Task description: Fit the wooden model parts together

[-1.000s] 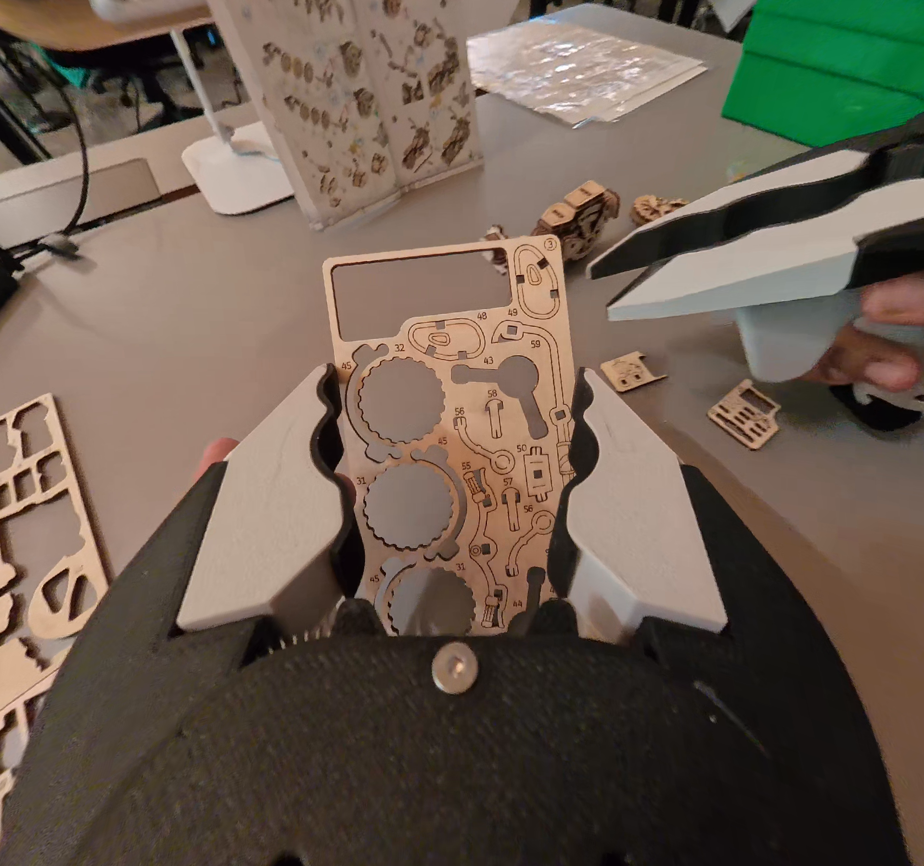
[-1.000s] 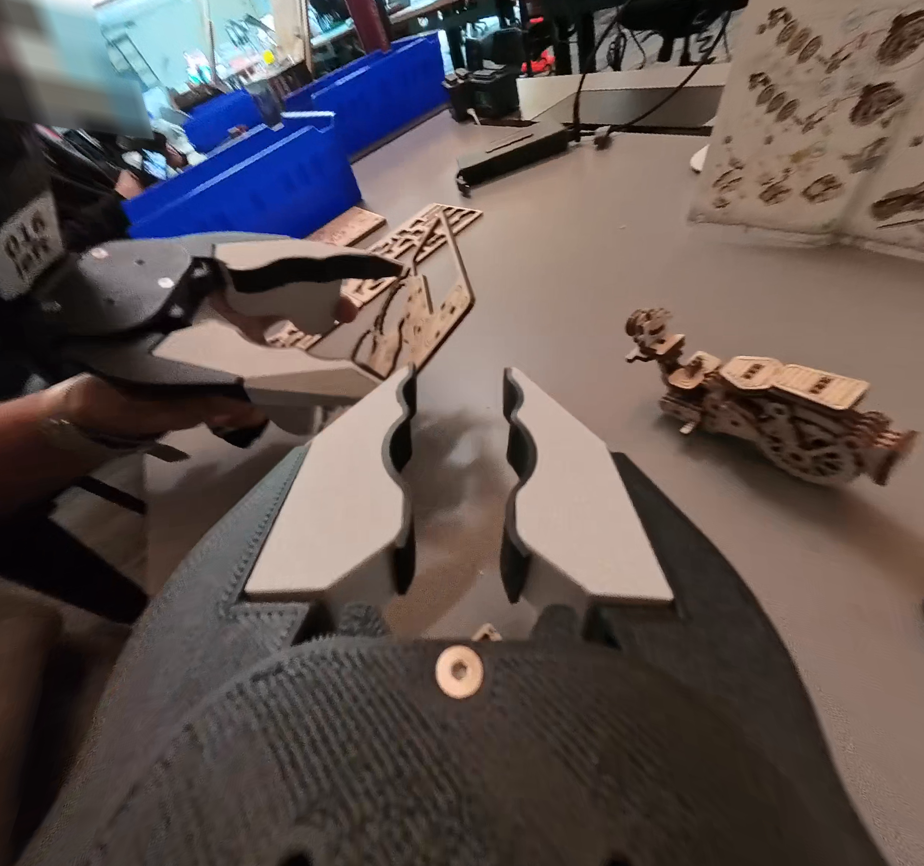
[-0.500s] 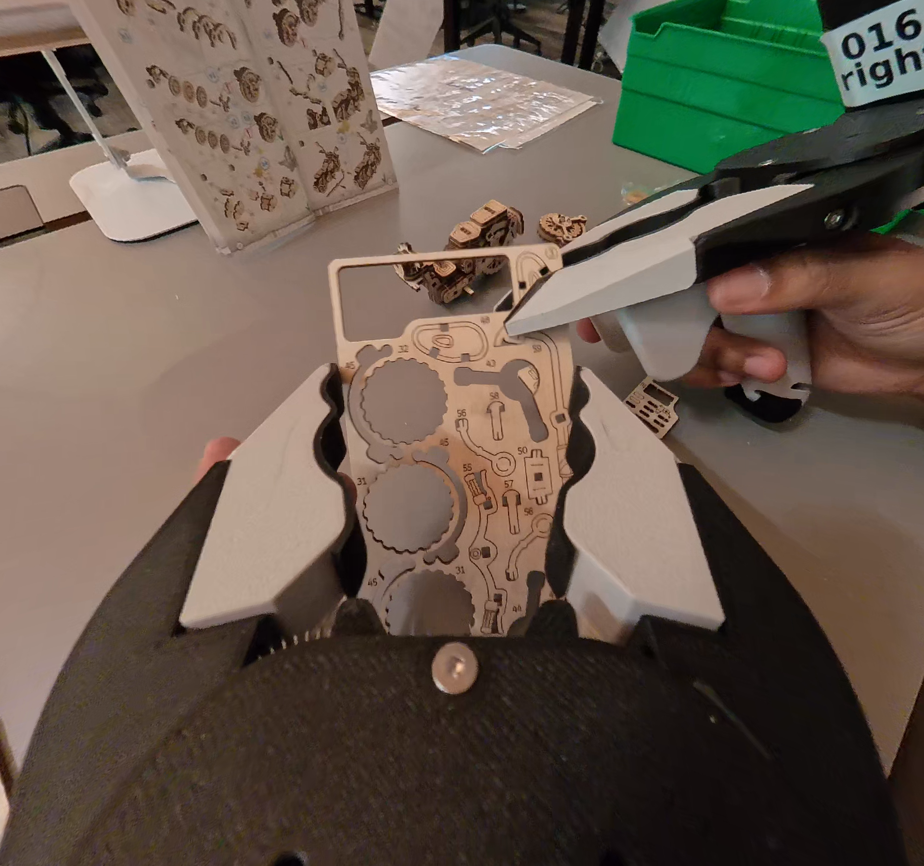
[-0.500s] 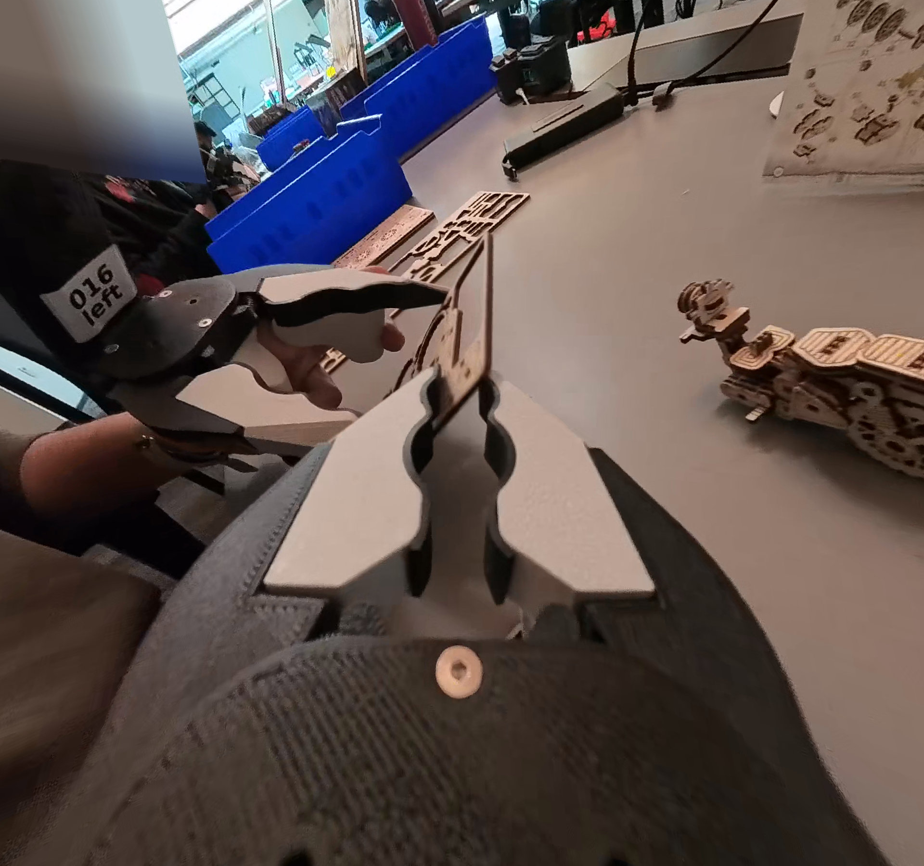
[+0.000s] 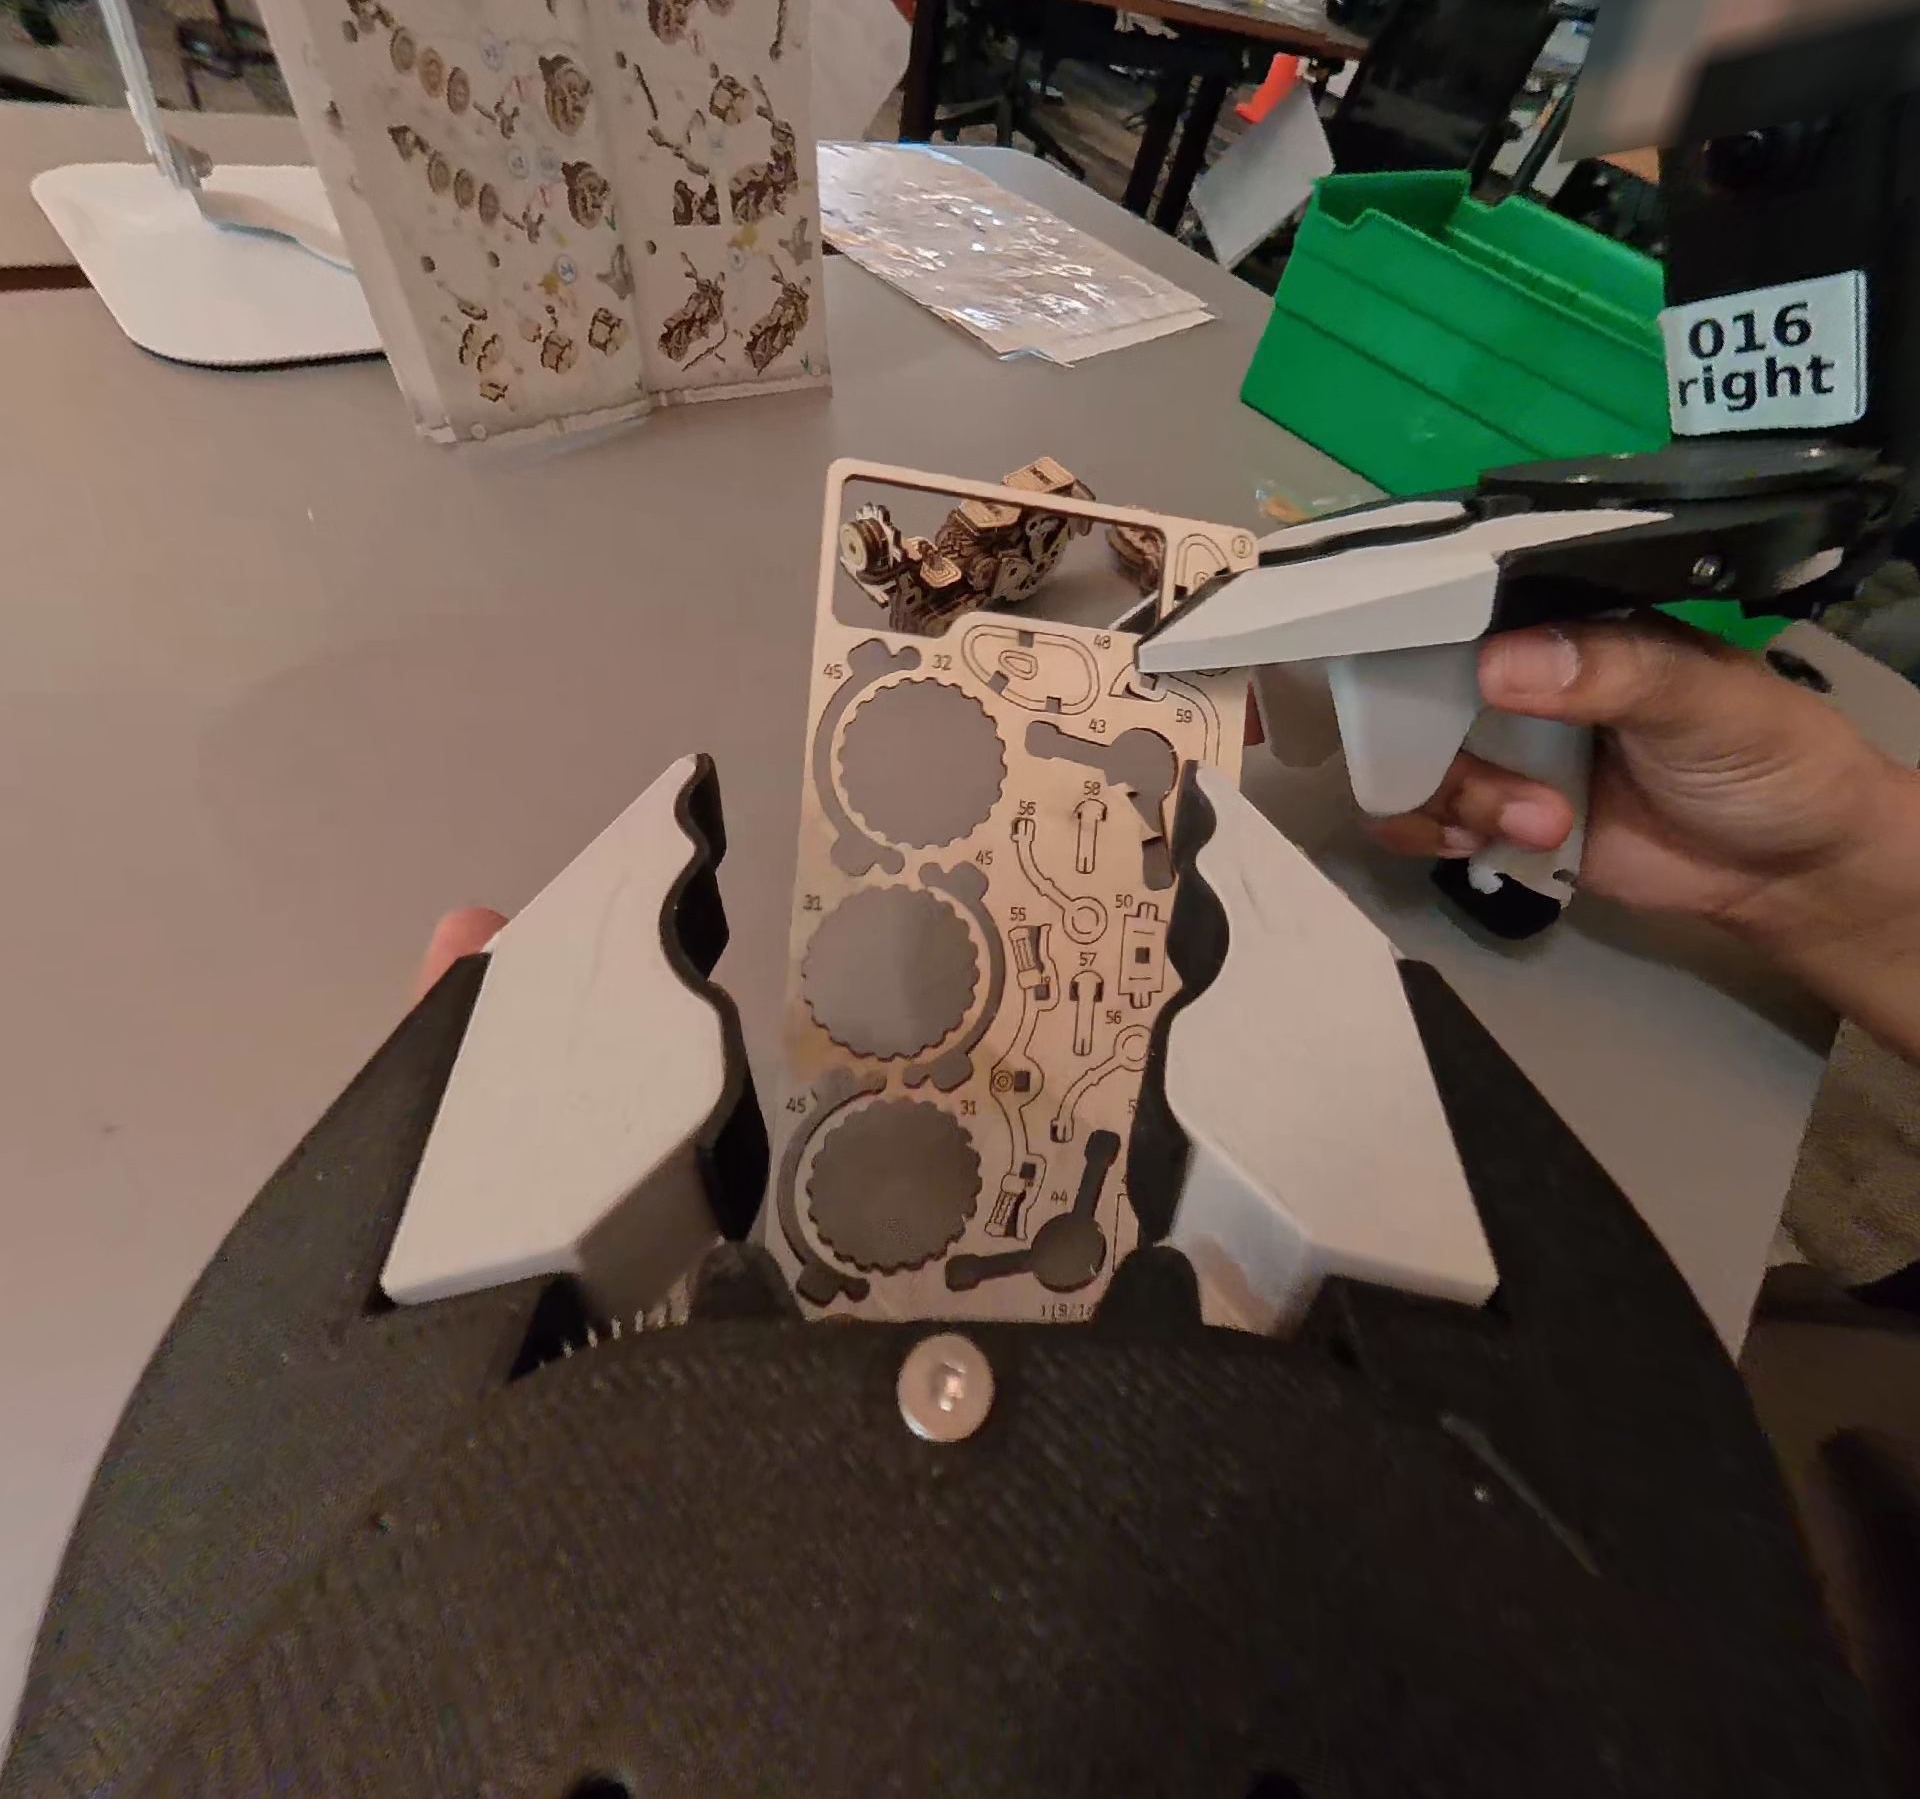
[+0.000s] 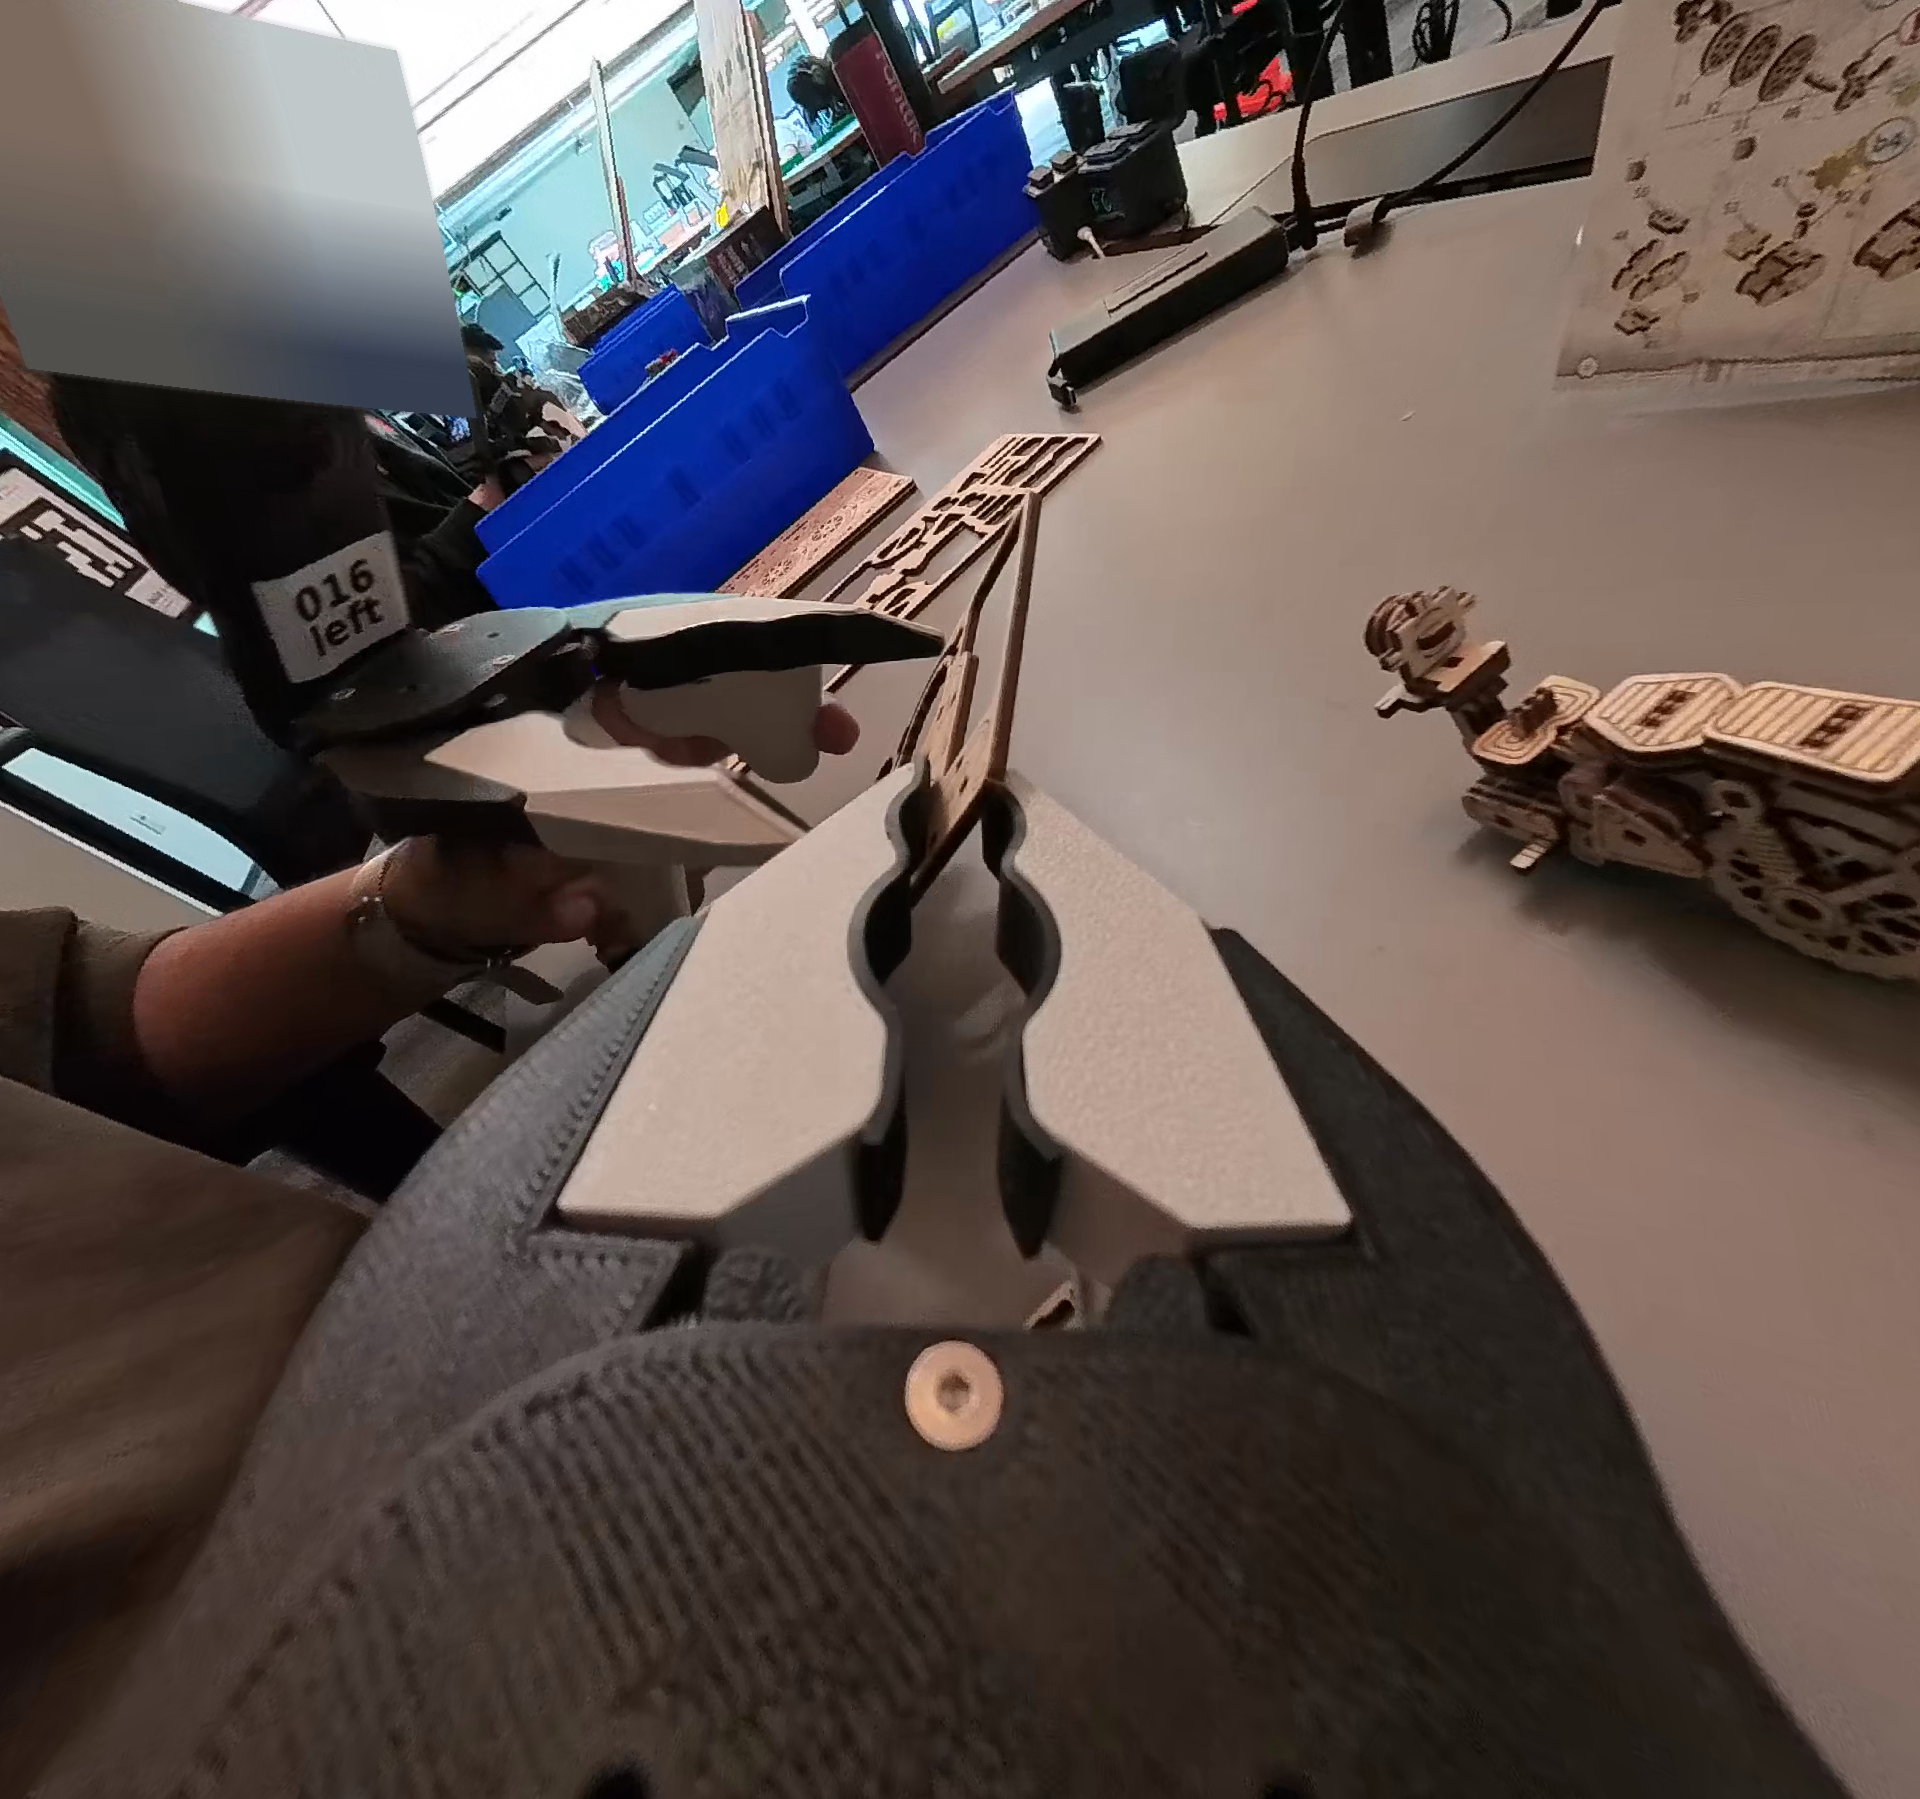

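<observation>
A thin wooden parts sheet (image 5: 1029, 773) with punched-out round holes stands upright between the fingers of my left gripper (image 5: 945, 783). That gripper is open: a gap shows between its left finger and the sheet's edge, while the right finger lies against the other edge. My right gripper (image 5: 1143, 648) reaches in from the right, shut on the sheet's upper right corner. In the right wrist view the sheet (image 6: 997, 669) is edge-on, pinched between the tips of my right gripper (image 6: 945, 793), with the left gripper (image 6: 862, 736) beyond. A part-built wooden motorbike (image 6: 1714, 814) lies on the table (image 5: 416, 658).
An instruction sheet (image 5: 582, 160) stands at the back with a white stand base (image 5: 187, 263) beside it. A green bin (image 5: 1455, 347) is at the right and a plastic wrapper (image 5: 997, 253) behind. Blue bins (image 6: 675, 492), more wooden sheets (image 6: 966, 513) and a black bar (image 6: 1164, 315) are on the far side. About 5 cm separates my left fingertips from my right. Between my right fingertips and the part-built wooden motorbike (image 6: 1714, 814) there is roughly 12 cm. It turns up in the left wrist view (image 5: 1017, 544) as well.
My right gripper came in from the right and shut on the sheet's upper right corner. The left gripper's hold has loosened, leaving a gap at its left finger.
</observation>
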